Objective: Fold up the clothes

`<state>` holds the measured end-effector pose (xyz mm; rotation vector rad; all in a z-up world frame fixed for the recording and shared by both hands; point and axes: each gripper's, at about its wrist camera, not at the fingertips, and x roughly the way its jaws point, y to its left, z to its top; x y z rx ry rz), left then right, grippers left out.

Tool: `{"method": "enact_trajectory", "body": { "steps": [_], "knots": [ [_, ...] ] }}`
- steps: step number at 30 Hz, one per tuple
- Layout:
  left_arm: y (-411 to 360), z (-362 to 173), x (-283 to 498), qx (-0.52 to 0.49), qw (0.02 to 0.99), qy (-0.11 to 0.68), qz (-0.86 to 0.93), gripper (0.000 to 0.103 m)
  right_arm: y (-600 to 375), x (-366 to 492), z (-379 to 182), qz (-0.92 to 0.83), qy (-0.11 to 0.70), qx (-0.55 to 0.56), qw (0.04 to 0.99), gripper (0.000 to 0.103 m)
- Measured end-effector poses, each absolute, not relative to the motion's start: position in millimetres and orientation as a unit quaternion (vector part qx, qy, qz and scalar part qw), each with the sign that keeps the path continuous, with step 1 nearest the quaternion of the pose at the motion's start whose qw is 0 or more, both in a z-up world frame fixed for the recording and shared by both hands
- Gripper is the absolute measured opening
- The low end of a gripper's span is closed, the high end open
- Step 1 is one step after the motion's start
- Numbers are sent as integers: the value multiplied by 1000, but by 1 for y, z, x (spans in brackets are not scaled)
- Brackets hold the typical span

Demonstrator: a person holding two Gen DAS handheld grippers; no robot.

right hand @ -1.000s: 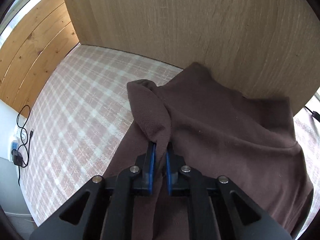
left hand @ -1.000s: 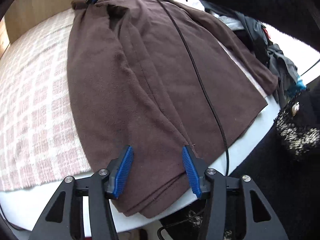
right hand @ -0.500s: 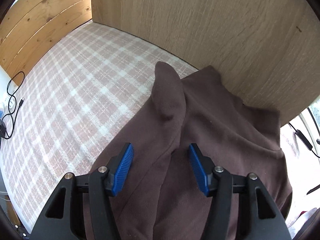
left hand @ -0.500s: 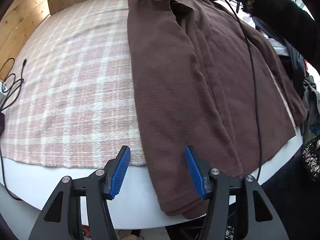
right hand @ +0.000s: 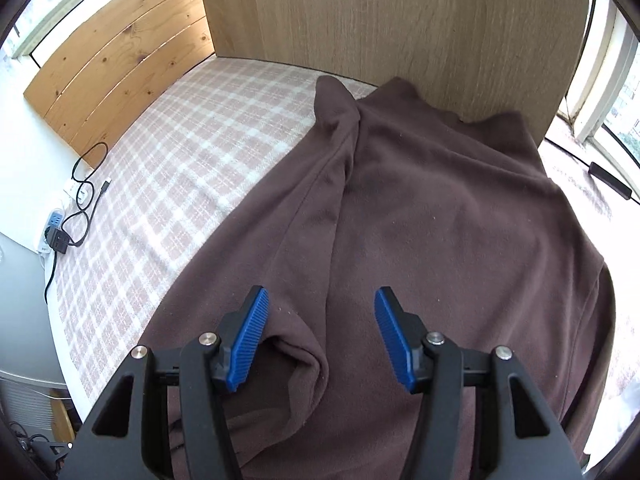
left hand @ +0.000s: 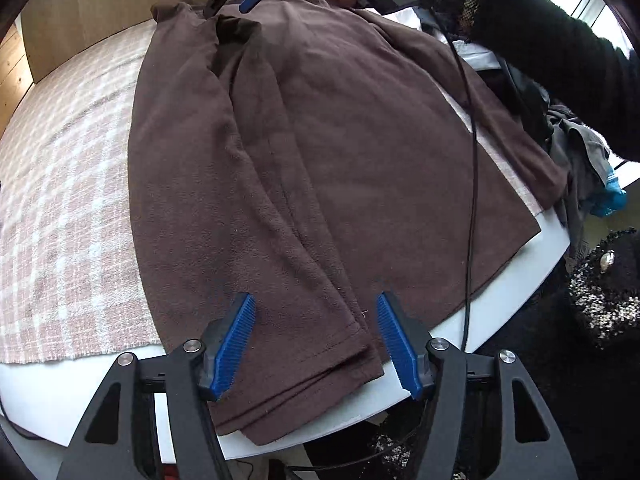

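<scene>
Pink checked cloth [left hand: 60, 216] covers my table under the brown garment [left hand: 320, 168]. My left gripper [left hand: 314, 344] gapes over its hem; my right gripper [right hand: 320, 340] hovers spread above it, gripping nothing.

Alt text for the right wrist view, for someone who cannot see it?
The open right gripper hovers over a brown garment spread on a pink plaid cloth, holding nothing. A wooden panel stands behind.

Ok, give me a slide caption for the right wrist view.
Right claw open above the brown garment spread on the plaid bedcover.
</scene>
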<state>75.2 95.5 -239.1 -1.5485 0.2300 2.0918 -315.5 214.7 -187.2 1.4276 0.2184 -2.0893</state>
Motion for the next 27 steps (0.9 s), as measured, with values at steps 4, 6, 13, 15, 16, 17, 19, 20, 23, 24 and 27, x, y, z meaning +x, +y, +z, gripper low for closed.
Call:
{"method": "enact_trajectory", "body": {
  "steps": [4,6,13,15,16,17,19,20,23,24,27],
  "knots": [
    [89,-242,75,-564,262,75,779,34,220,-315,-197,-784,80,544,286,55],
    [83,-242,74,-567,279,53,774,7,222,-315,-199,-785,78,545,285,55],
    [79,-225,87,-543,297,63,783,4,226,-316,-204,-786,78,546,279,55],
    [81,-214,87,-536,318,60,780,4,224,-317,-204,-784,82,548,279,49],
    [82,-208,88,-532,330,57,777,4,223,-316,-205,-783,85,549,279,49],
    [85,-208,88,-532,341,52,774,4,223,-316,-206,-783,89,549,277,49],
    [95,-228,89,-555,342,68,755,4,224,-315,-208,-782,97,551,274,49],
    [95,-237,92,-568,330,88,749,4,225,-316,-207,-781,95,553,273,49],
    [93,-235,87,-577,326,84,744,5,226,-316,-198,-788,88,543,275,49],
    [88,-228,85,-583,319,79,743,6,223,-317,-194,-791,90,537,280,49],
    [63,-204,82,-564,278,69,775,43,213,-321,-182,-799,94,520,288,49]
  ]
}}
